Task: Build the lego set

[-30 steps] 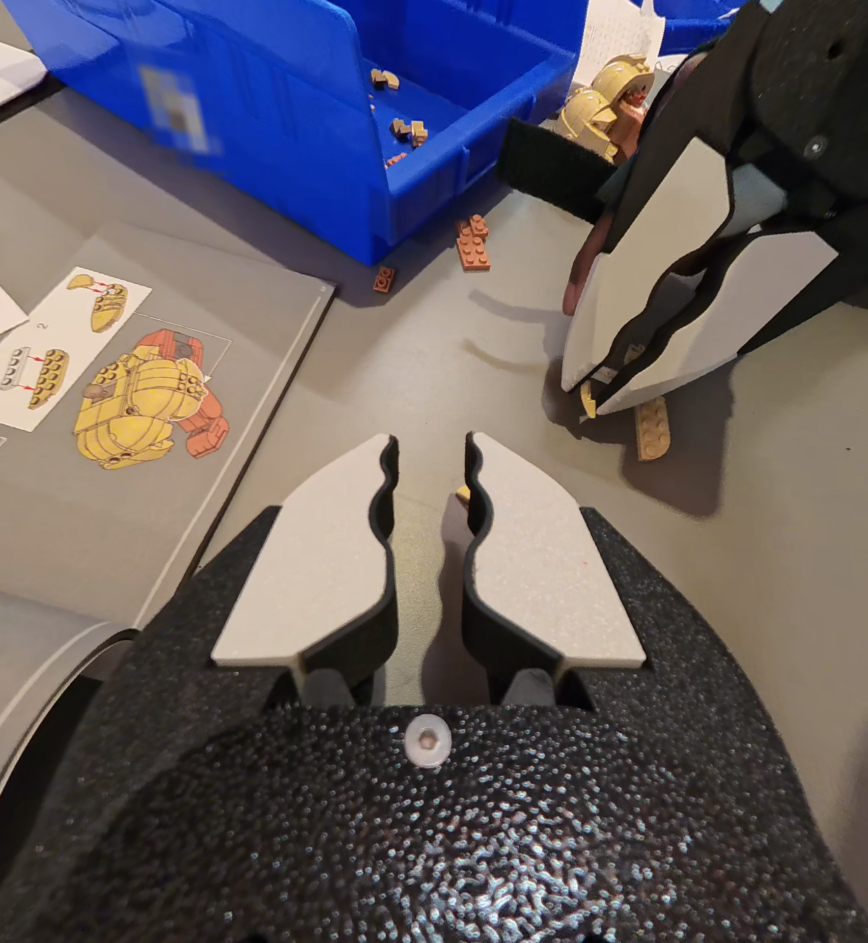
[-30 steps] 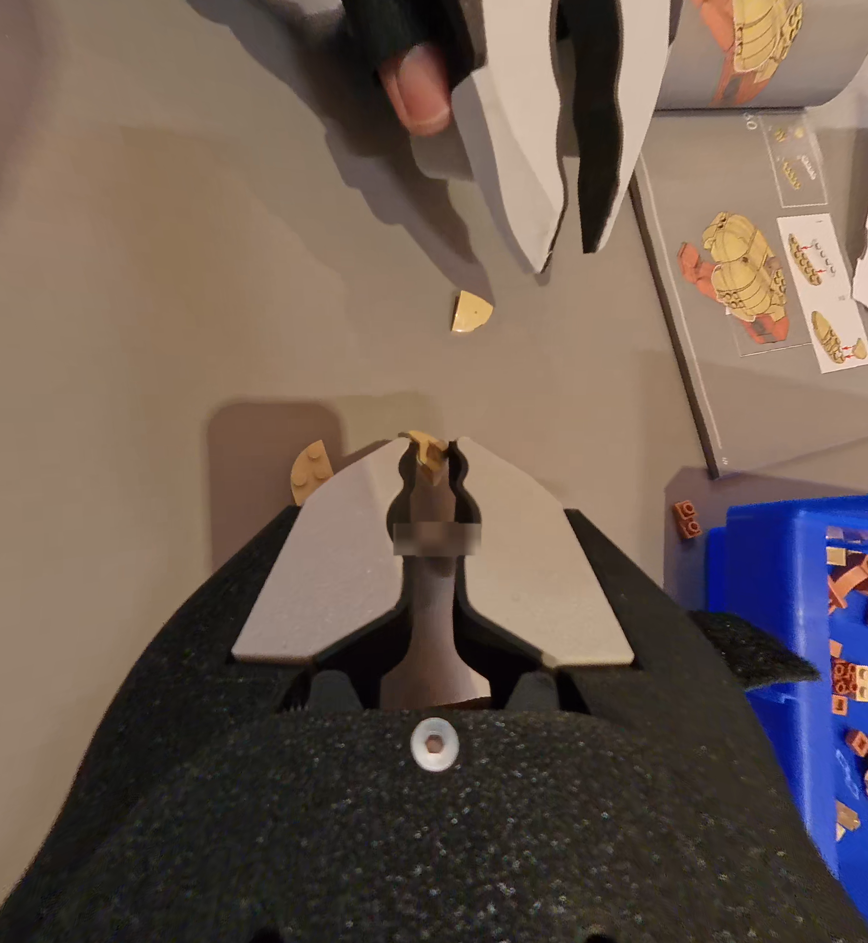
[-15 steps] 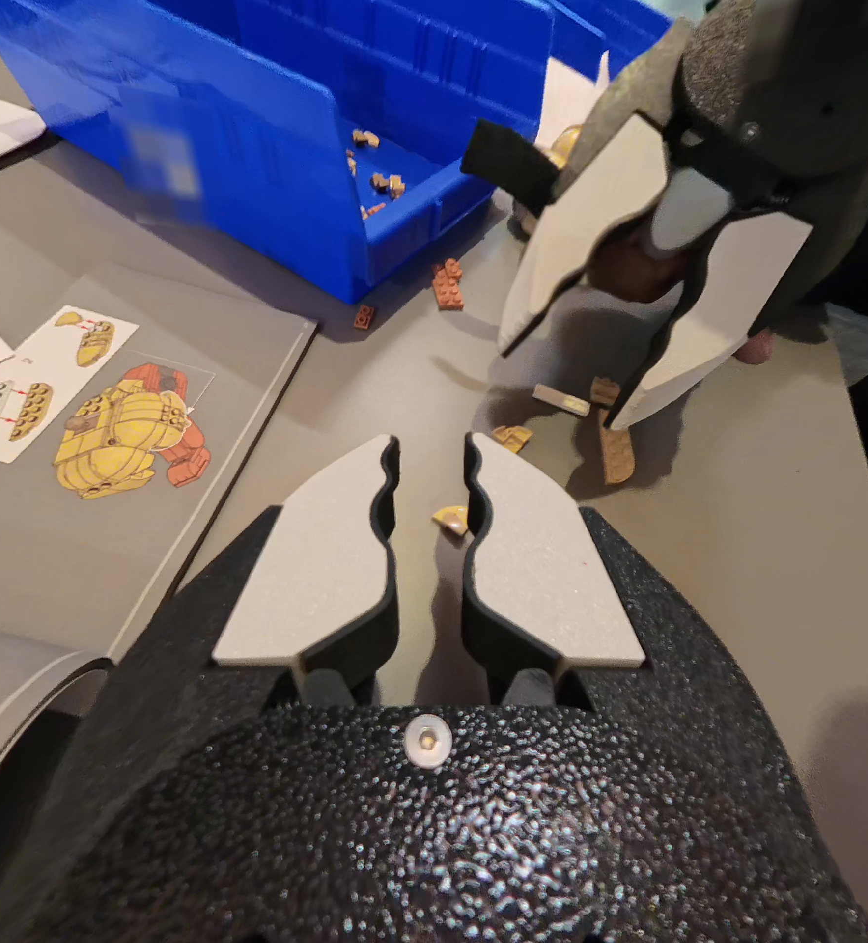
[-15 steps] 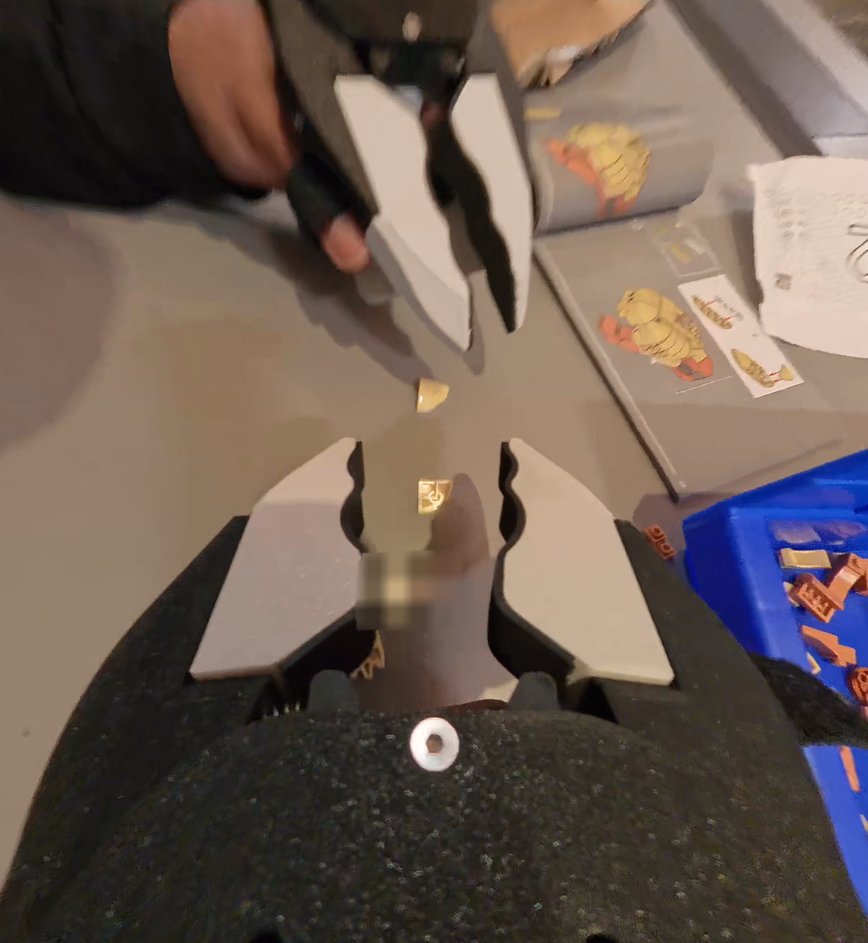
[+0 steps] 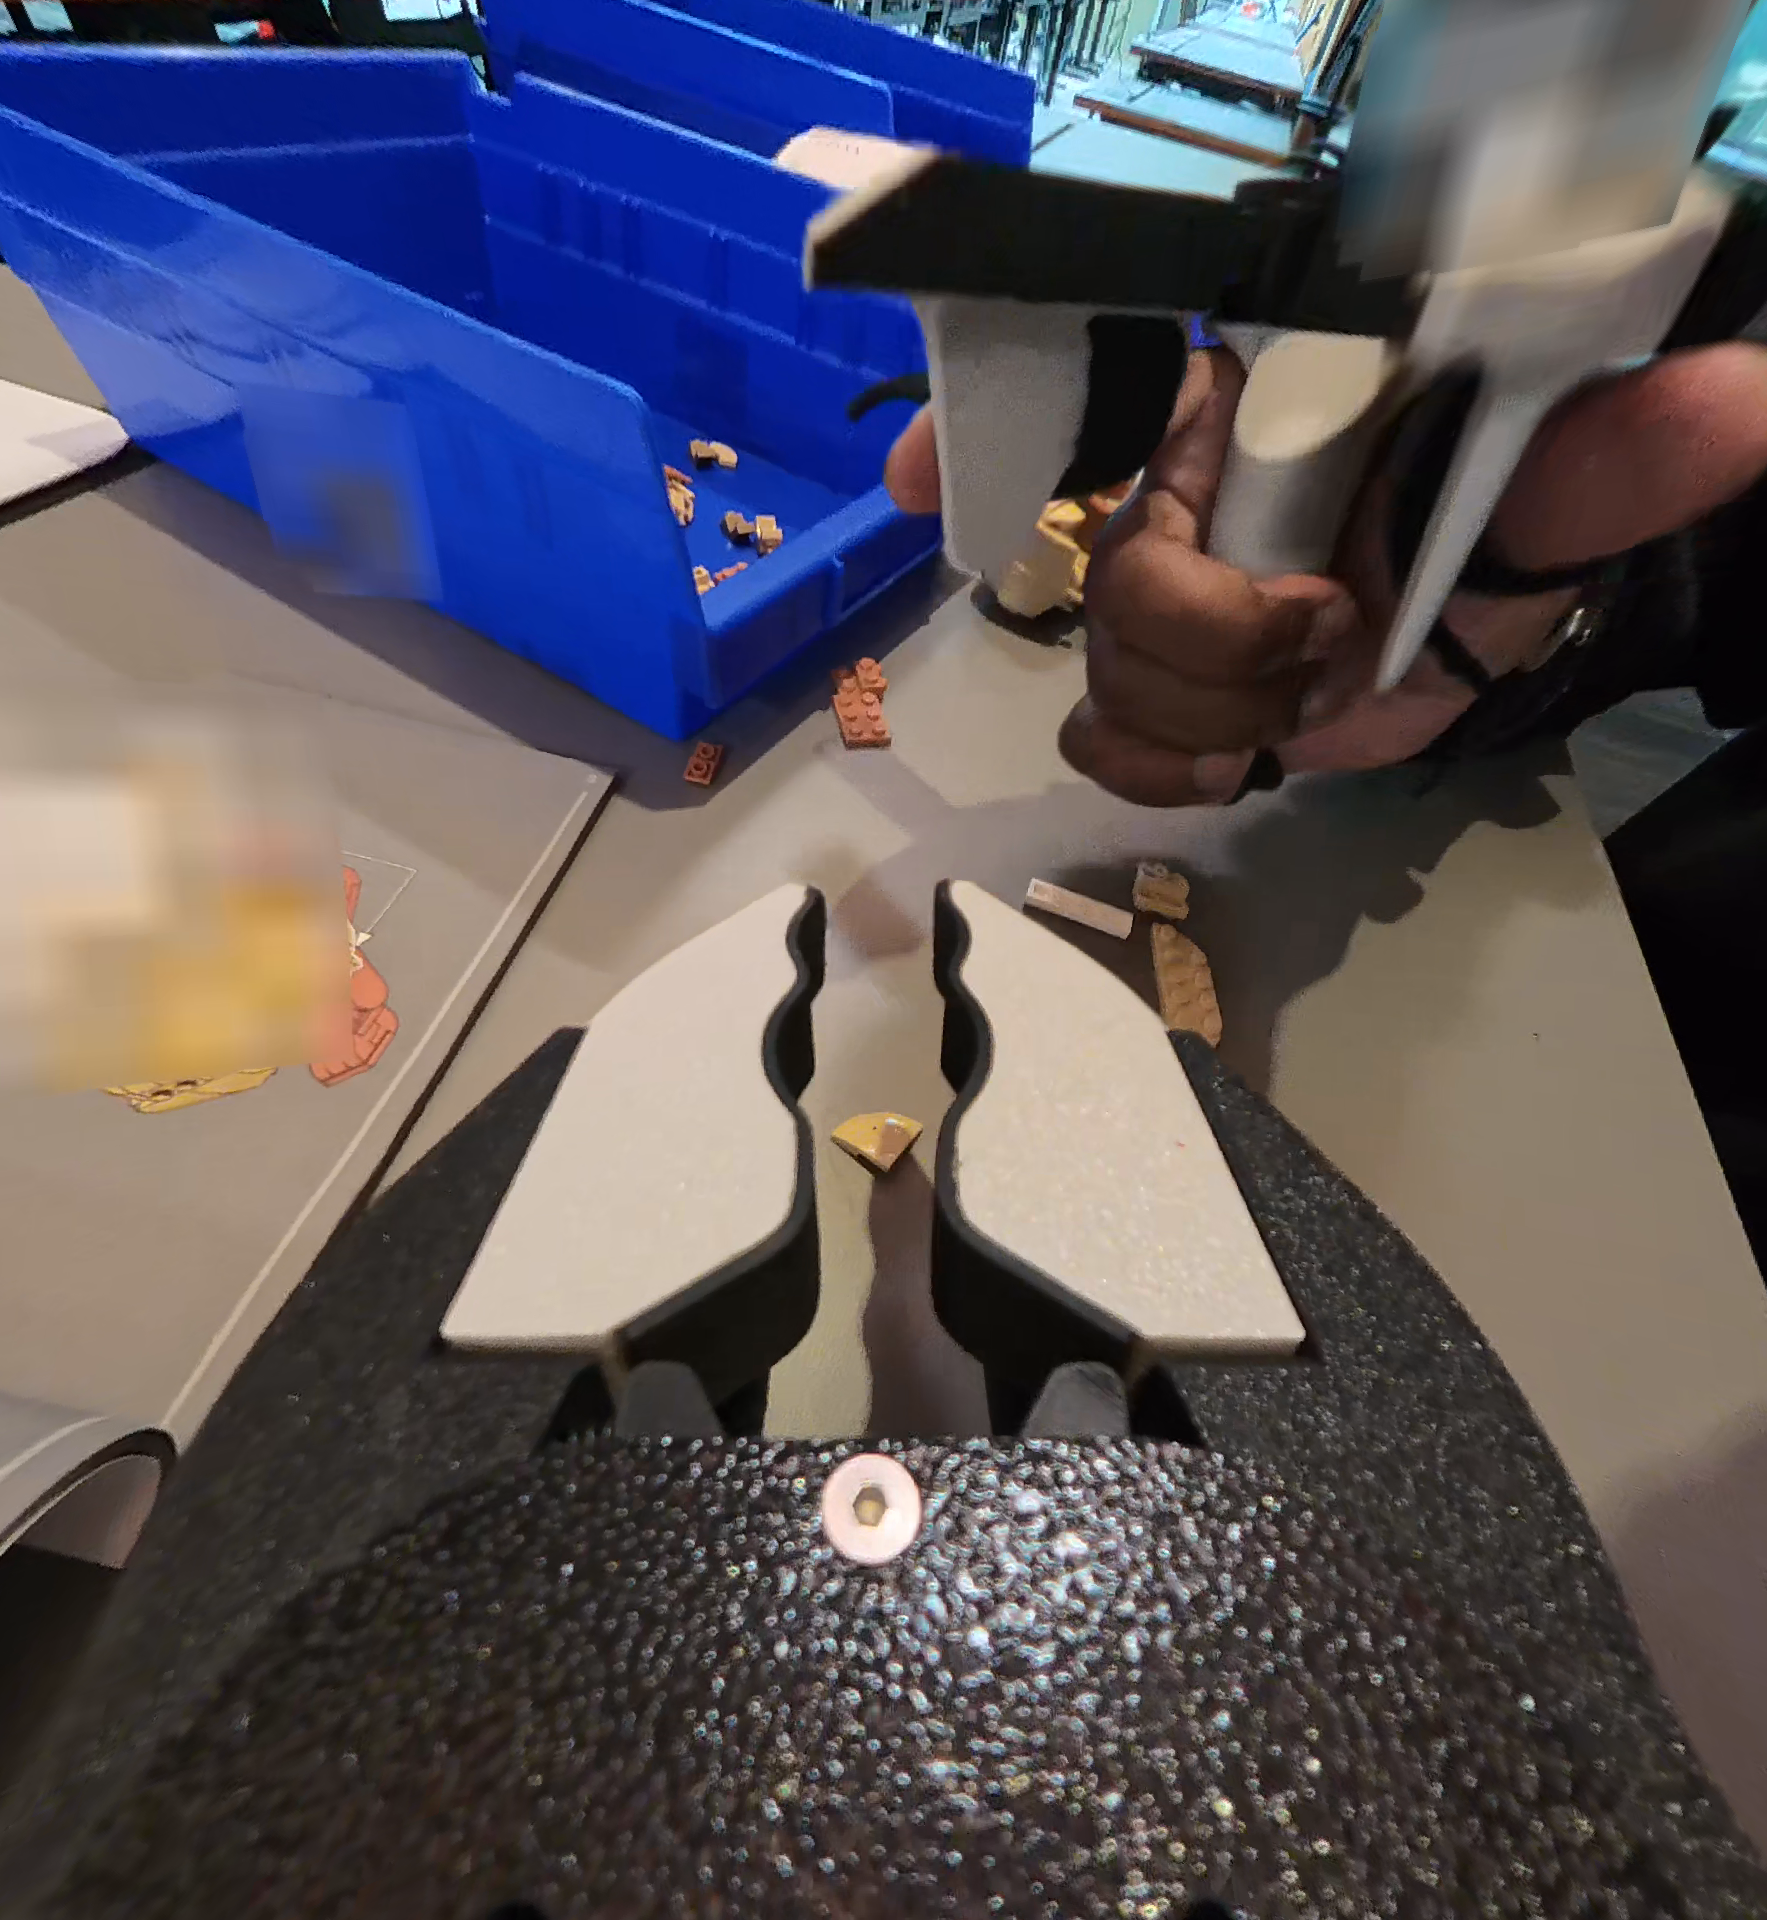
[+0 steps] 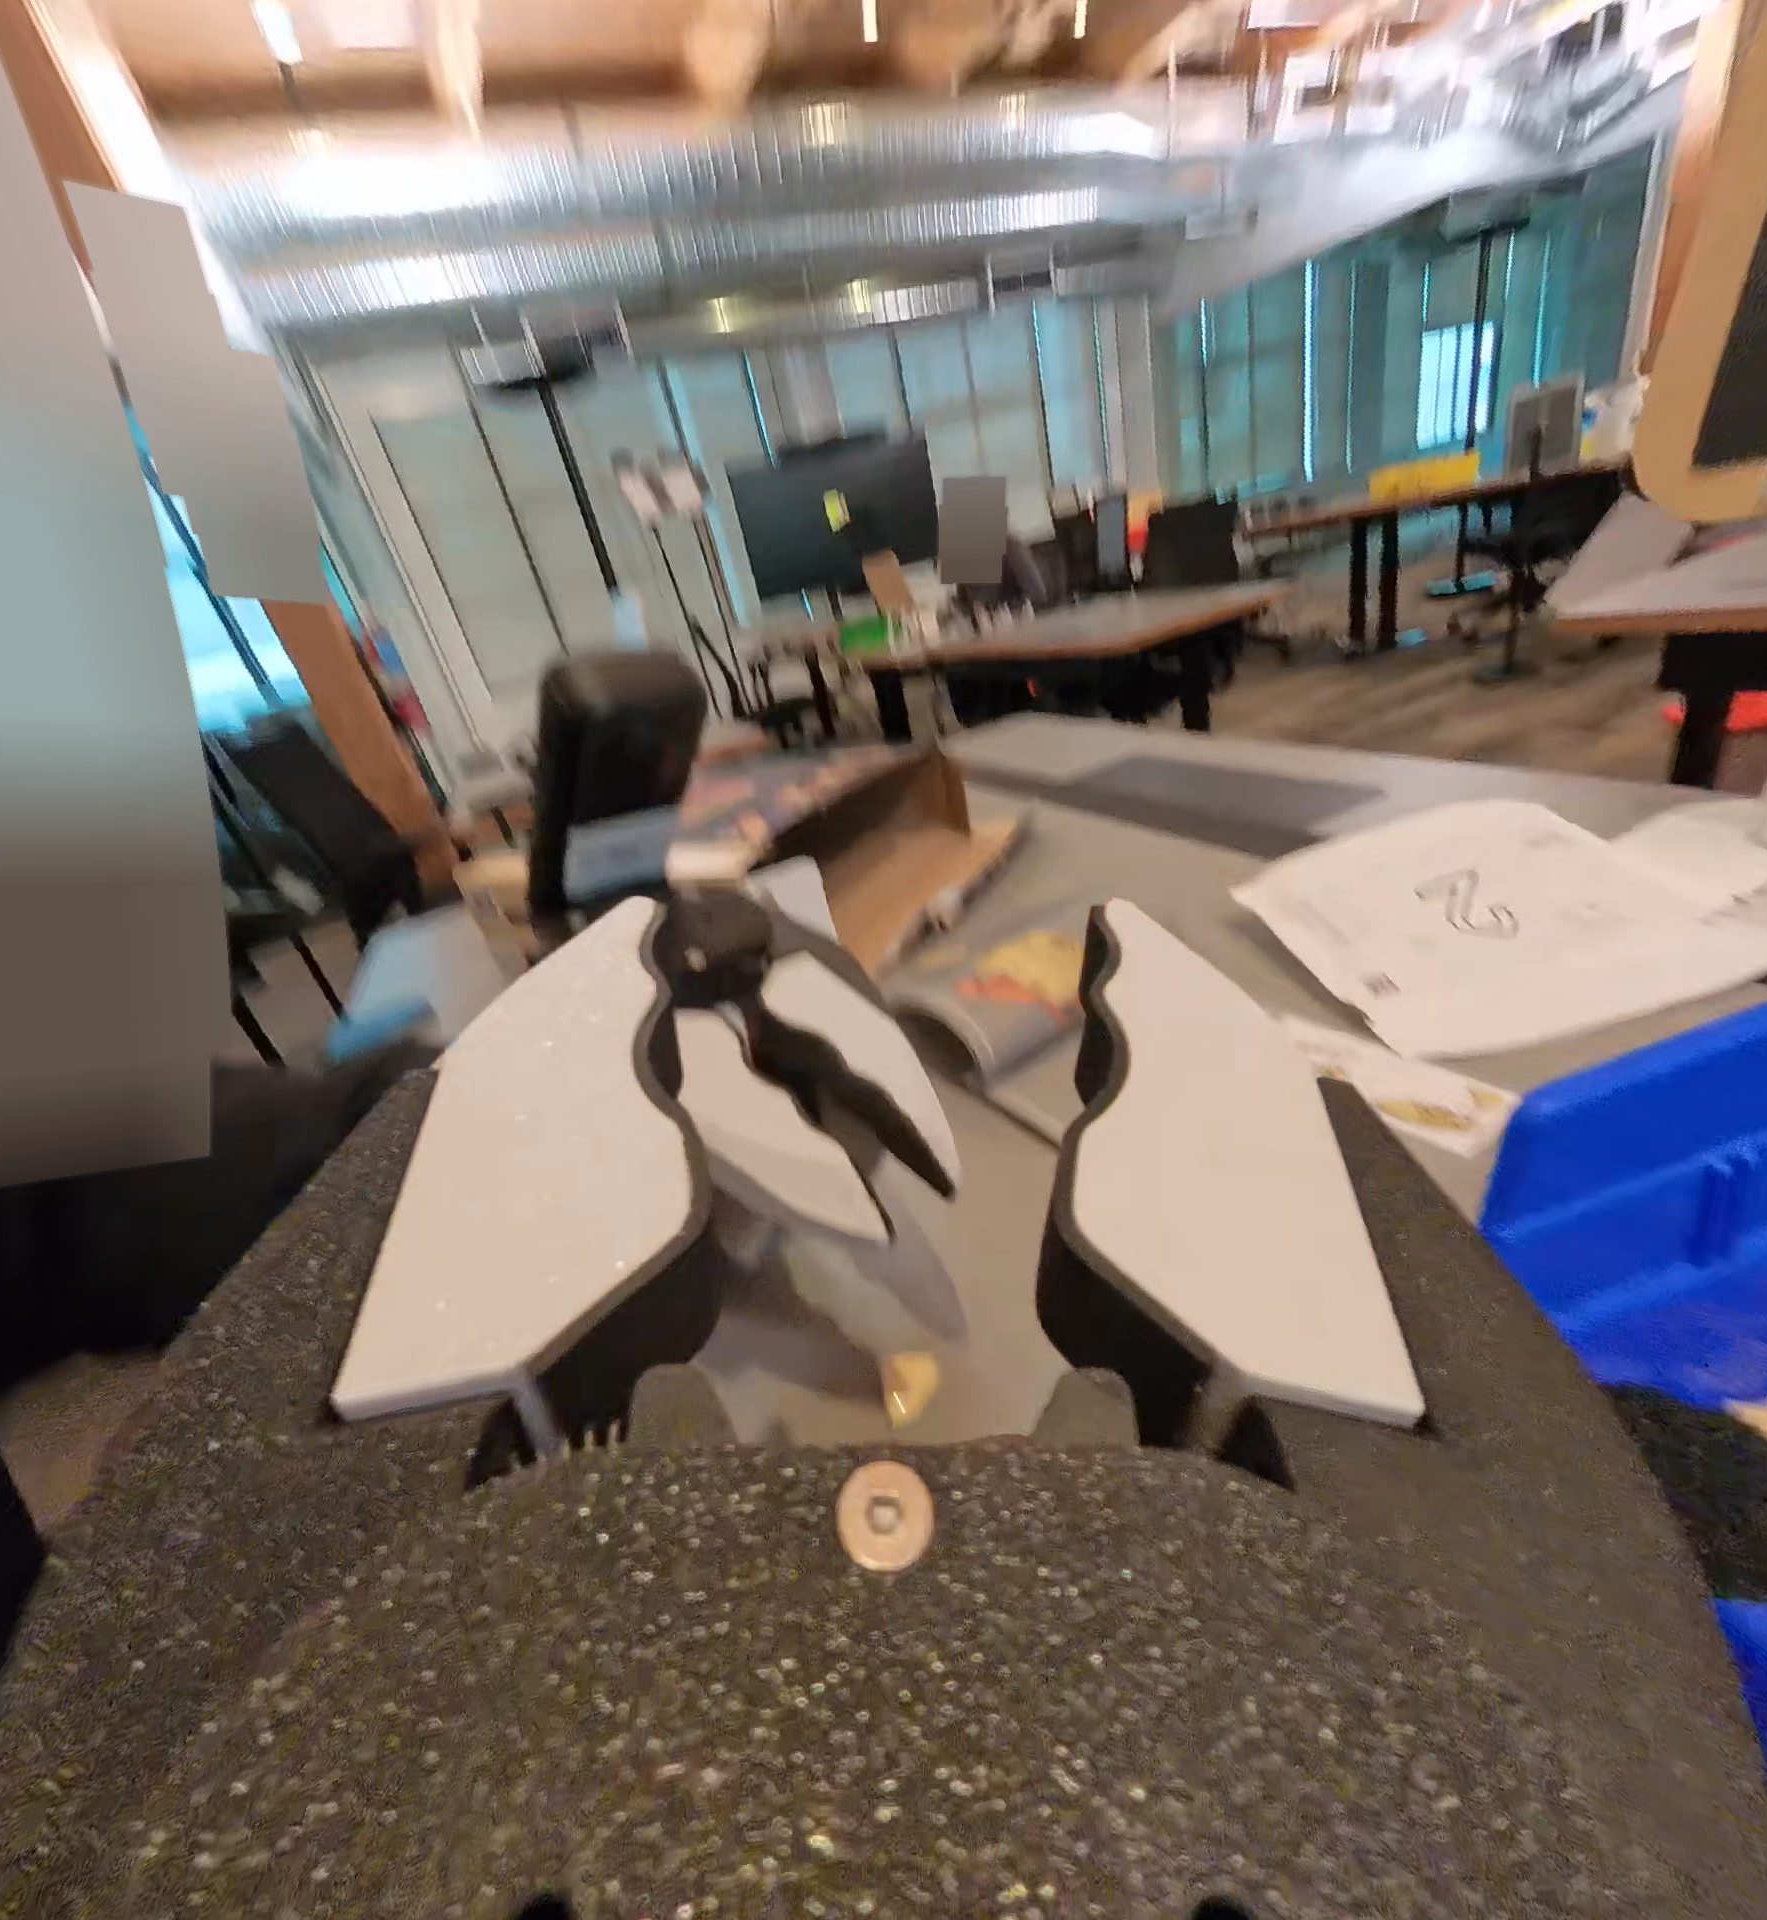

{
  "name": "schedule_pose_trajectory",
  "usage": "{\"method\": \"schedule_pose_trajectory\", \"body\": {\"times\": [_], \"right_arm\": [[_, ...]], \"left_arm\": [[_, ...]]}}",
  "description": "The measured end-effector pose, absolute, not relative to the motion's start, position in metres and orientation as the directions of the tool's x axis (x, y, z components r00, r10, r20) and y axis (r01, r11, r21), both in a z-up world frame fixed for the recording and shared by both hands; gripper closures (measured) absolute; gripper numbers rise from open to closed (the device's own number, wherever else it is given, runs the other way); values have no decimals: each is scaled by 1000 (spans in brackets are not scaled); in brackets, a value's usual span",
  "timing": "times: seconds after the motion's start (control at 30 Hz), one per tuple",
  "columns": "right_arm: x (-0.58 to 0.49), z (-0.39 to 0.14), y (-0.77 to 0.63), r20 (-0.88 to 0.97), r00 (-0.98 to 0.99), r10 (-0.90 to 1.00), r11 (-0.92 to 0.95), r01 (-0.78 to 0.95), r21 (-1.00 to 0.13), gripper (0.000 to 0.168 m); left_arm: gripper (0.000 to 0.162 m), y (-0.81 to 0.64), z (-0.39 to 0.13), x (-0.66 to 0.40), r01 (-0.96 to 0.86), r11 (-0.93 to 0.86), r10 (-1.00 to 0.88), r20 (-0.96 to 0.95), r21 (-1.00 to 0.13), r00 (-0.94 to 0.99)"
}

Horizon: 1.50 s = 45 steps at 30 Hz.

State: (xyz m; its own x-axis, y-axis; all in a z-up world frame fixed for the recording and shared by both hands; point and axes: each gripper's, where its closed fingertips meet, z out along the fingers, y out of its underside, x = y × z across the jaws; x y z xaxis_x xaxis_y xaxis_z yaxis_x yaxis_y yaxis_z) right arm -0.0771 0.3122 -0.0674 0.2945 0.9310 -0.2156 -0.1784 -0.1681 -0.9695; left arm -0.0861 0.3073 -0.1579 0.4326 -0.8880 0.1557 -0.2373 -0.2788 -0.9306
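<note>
My left gripper (image 5: pixel 879 904) is open and low over the grey table (image 5: pixel 1430 1247). A small tan lego piece (image 5: pixel 877 1140) lies on the table between its fingers, touching neither. My right gripper (image 6: pixel 874 914) is wide open and empty, raised and tilted up toward the room. A person's hand (image 5: pixel 1222 623) holds it high at the upper right of the left wrist view. The right wrist view shows the left gripper (image 6: pixel 827 1122) below and the tan piece (image 6: pixel 910 1382). A tan plate (image 5: pixel 1185 982), a small tan piece (image 5: pixel 1159 891) and a pale bar (image 5: pixel 1078 907) lie just right of my left fingers.
A blue bin (image 5: pixel 546 416) with loose pieces stands at the back left, brown bricks (image 5: pixel 861 707) in front of it. The open instruction booklet (image 5: pixel 235 1195) lies at left. A tan partly built model (image 5: pixel 1050 561) sits behind the hand. Papers (image 6: pixel 1481 935) lie beyond the booklet. My right fingertips sit around 9 cm from my left ones. To the tan plate (image 5: pixel 1185 982): left tips about 11 cm, right tips about 15 cm.
My right gripper let go of its tan piece, opened wide and rose, tilting up off the table. My left gripper moved forward, so the small tan piece now lies between its fingers.
</note>
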Motion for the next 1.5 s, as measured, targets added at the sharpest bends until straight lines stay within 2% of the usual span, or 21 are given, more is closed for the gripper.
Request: {"method": "schedule_pose_trajectory", "body": {"times": [0.17, 0.37, 0.57, 0.67, 0.8, 0.93, 1.07, 1.33, 1.4, 1.47, 1.5], "right_arm": [[-70, -29, 319, -402, 159, 902, -276, -505, -818, 85], [-60, -19, 329, -454, 140, 880, -270, -638, -721, 75], [-62, -11, 326, -498, 55, 866, -330, -685, -650, 62], [-68, -10, 313, -507, -22, 862, -386, -676, -628, 61], [-74, -8, 300, -515, -135, 846, -462, -667, -584, 61], [-70, -3, 299, -513, -189, 837, -490, -676, -550, 63], [-70, -3, 295, -524, -233, 819, -528, -664, -530, 64], [-61, -1, 294, -527, -270, 806, -546, -684, -484, 67], [-61, -4, 297, -538, -270, 799, -555, -676, -484, 69], [-60, -5, 297, -548, -281, 788, -573, -660, -486, 71], [-60, -4, 296, -549, -295, 782, -585, -651, -483, 73]], "left_arm": [[143, 303, -149, -80, -204, -261, -891, 154, -944, 427], [144, 285, -140, -63, -159, -221, -930, 159, -962, 332], [145, 270, -141, -48, -152, -238, -948, 195, -959, 251], [152, 261, -135, -42, -137, -183, -966, 153, -973, 208], [152, 252, -128, -43, -124, -116, -984, 97, -986, 151], [144, 245, -133, -47, -182, -46, -996, 31, -982, 84], [144, 236, -133, -46, -172, -7, -1000, 3, -985, 26], [132, 215, -133, -40, -180, 63, -996, -49, -982, -79], [125, 214, -137, -33, -191, 76, -996, -66, -979, -59], [129, 215, -138, -30, -184, 75, -997, -71, -980, -30], [136, 217, -138, -30, -181, 49, -999, -45, -982, -27]]}}
